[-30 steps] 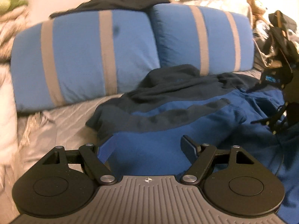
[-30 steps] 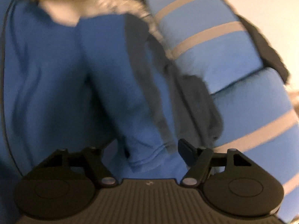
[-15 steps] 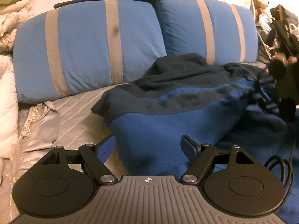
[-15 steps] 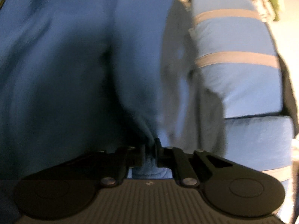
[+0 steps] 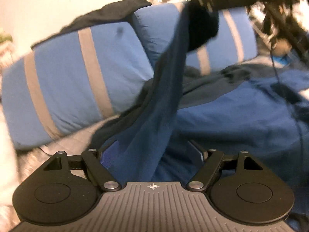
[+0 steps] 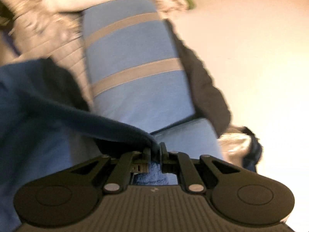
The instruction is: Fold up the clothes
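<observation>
In the left wrist view, a pale blanket (image 5: 5,135) lies at the far left, left of the pillows (image 5: 77,81). The two blue pillows with tan stripes lean side by side at the back, a dark cloth (image 5: 100,19) draped over their tops. In front of them a grey quilted sheet (image 5: 63,145) shows. The left gripper (image 5: 154,150) is spread wide, with a hanging part of the blue garment (image 5: 231,119) passing between its fingers, which are not pressed on it. That strip (image 5: 166,89) rises from here, in front of the pillows, up to the right gripper (image 5: 210,2), which shows above the right pillow. The rest of the garment lies spread on the bed, right of the strip and below the pillows.

In the right wrist view, which is blurred, the garment (image 6: 38,100) fills the left side and runs down to the right gripper (image 6: 155,150), whose fingers are pressed together, pinching a fold of it. A striped pillow (image 6: 135,67) stands behind, the dark cloth (image 6: 204,89) along its right edge.
</observation>
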`<action>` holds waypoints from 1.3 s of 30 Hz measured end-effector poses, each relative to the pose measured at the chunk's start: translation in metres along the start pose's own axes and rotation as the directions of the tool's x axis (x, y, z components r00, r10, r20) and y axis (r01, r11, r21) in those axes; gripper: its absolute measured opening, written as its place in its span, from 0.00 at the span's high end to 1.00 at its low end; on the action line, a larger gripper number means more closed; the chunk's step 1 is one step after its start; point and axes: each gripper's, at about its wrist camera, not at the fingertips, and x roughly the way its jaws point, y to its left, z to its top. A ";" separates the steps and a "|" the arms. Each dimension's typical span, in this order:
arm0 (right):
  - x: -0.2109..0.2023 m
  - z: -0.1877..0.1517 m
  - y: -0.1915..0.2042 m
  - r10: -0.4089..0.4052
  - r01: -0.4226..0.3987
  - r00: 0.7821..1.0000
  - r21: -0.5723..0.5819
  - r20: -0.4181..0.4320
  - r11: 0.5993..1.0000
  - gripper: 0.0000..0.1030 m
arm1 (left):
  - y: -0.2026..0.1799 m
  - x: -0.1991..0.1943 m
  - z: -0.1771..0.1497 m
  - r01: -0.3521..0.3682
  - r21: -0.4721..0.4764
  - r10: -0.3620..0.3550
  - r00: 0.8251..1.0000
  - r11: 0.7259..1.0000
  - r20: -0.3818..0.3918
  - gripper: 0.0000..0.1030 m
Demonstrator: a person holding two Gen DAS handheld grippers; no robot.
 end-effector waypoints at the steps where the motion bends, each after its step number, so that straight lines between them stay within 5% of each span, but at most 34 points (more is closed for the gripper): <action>1: 0.001 0.002 -0.007 -0.016 0.016 1.000 0.014 0.002 1.000 0.92 | -0.002 0.003 0.000 -0.025 0.012 0.025 1.000 1.000 -0.003 0.26; 10: 0.004 -0.001 -0.047 -0.104 0.106 0.994 0.088 -0.033 0.990 0.92 | 0.032 0.035 -0.010 -0.217 -0.027 0.213 0.972 0.976 -0.094 0.25; 14: 0.004 -0.016 -0.049 -0.110 0.115 0.992 0.078 -0.066 0.990 0.92 | 0.051 0.037 -0.006 -0.262 -0.045 0.259 0.964 0.964 -0.064 0.24; 23: 0.008 -0.032 -0.051 -0.109 0.121 0.989 0.134 -0.098 0.984 0.92 | 0.053 0.047 0.003 -0.165 -0.127 0.156 0.985 0.978 -0.073 0.22; 31: 0.018 -0.045 -0.057 -0.089 0.105 0.990 0.156 -0.109 0.982 0.92 | 0.029 0.067 -0.009 -0.027 -0.054 0.021 0.994 0.998 -0.110 0.22; 35: 0.023 -0.058 -0.060 -0.058 0.083 0.990 0.196 -0.130 0.977 0.92 | 0.013 0.079 -0.012 -0.008 0.051 0.017 0.986 0.999 -0.168 0.22; 39: 0.022 -0.074 -0.060 -0.011 0.041 0.989 0.206 -0.146 0.978 0.92 | 0.003 0.085 -0.014 -0.075 0.130 0.100 0.976 0.989 -0.195 0.23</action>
